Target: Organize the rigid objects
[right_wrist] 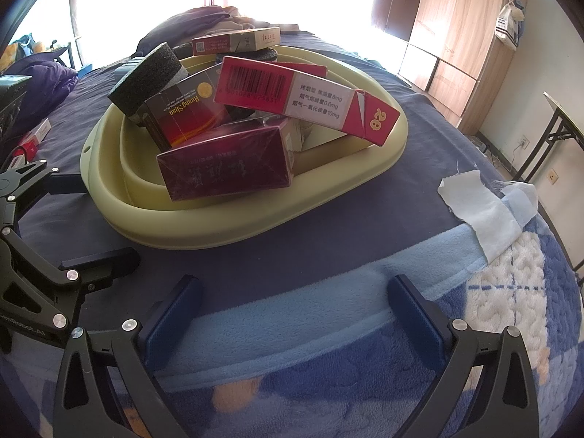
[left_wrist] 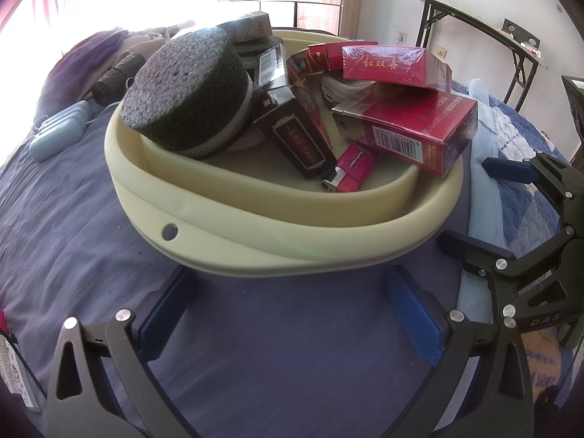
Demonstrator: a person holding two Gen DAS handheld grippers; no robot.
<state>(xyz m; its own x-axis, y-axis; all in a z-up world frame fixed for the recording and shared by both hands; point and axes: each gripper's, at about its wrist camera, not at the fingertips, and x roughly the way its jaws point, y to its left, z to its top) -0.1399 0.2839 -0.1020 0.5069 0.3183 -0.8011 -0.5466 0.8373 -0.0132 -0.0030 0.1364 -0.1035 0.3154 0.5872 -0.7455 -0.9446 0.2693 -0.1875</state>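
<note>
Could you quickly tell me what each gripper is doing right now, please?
Left gripper: open, holding nothing.
Right gripper: open, holding nothing.

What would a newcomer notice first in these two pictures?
First, the pale yellow basin on the dark blue bedsheet, heaped with red cigarette boxes. A dark round sponge leans on its left rim, and a pink lighter lies at the bottom. Both grippers, left and right, are open before it.

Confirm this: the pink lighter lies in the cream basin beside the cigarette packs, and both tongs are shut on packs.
Wrong on the tongs. In both wrist views the left tongs and right tongs are open, holding nothing. The pink lighter does lie in the cream basin beside the cigarette packs.
</note>
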